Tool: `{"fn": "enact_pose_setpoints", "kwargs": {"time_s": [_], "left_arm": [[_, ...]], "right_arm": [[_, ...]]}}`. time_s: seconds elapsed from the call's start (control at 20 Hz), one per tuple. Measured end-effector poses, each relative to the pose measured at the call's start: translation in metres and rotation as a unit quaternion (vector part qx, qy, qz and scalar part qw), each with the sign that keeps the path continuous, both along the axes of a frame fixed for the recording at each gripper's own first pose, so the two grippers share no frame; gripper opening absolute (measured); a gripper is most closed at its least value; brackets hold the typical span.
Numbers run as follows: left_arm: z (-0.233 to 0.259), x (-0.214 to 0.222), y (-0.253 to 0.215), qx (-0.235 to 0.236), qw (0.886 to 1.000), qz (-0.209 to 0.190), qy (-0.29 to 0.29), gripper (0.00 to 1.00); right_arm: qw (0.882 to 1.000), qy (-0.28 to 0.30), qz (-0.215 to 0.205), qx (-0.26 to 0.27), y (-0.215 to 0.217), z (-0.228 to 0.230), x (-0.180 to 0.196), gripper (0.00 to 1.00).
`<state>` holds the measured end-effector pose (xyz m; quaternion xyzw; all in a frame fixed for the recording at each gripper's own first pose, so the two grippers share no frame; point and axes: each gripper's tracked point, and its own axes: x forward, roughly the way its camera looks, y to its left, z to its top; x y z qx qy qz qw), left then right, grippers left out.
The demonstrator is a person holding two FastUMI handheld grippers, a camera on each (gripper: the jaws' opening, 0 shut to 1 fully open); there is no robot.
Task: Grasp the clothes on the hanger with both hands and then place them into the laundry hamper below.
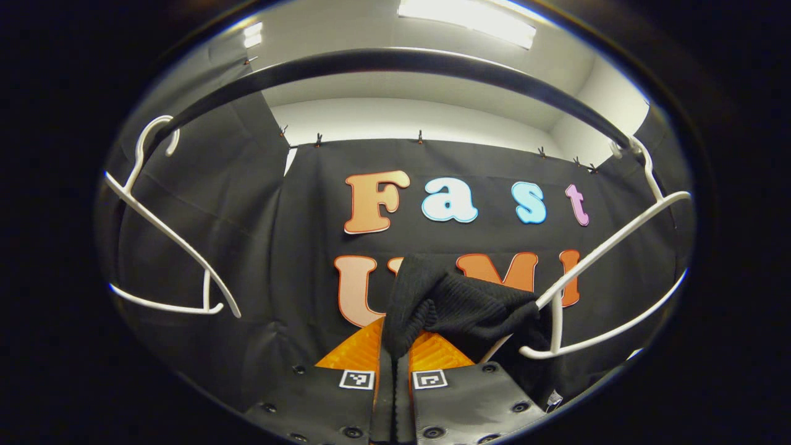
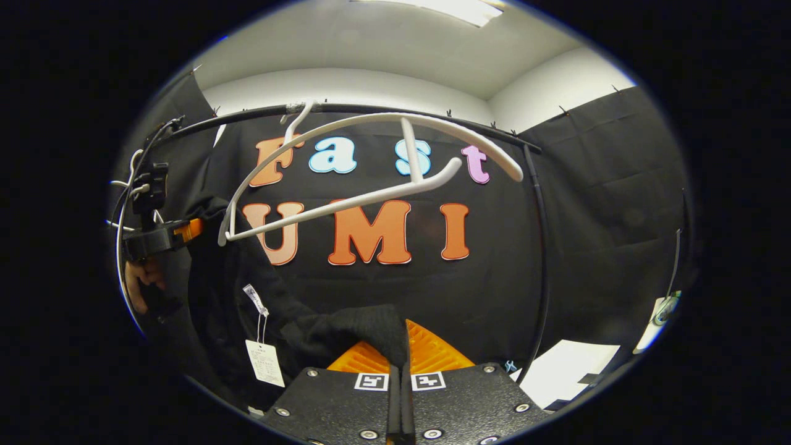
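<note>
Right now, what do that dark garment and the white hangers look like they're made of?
The black garment looks like a ribbed knit, perhaps wool or acrylic: fine ridges show and the surface is matte. The white hanger looks like moulded plastic, smooth and slightly glossy, though coated metal cannot be ruled out. The rail seems a dark, smooth metal tube.

so the thing carrying everything here is the black clothes rail running across the top. two white plastic hangers hook over it, a bare one at one end and another at the other end with a black knit garment draped at its arm.
</note>
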<state>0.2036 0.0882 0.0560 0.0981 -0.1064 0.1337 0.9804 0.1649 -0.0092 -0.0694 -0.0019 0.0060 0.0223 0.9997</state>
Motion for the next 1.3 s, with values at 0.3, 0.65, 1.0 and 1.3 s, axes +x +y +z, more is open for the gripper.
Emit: {"fn": "enact_pose_setpoints", "kwargs": {"time_s": [0.3, 0.65, 1.0, 1.3], "left_arm": [[-0.043, -0.026, 0.029, 0.002, 0.999, 0.017, 0.038, 0.09], [-0.098, -0.055, 0.001, -0.01, 0.995, -0.019, 0.094, 0.08], [-0.165, -0.079, -0.061, -0.039, 0.982, -0.086, 0.163, 0.08], [-0.228, -0.095, -0.096, -0.065, 0.961, -0.127, 0.236, 0.09]], "right_arm": [[1.0, 0.021, 0.012, 0.014, 0.018, -0.02, -0.009, 0.0], [0.998, 0.049, 0.026, 0.004, 0.033, -0.048, -0.018, 0.0], [0.994, 0.102, 0.025, -0.018, 0.031, -0.097, -0.024, 0.0], [0.987, 0.153, 0.035, -0.036, 0.035, -0.146, -0.035, 0.03]]}}
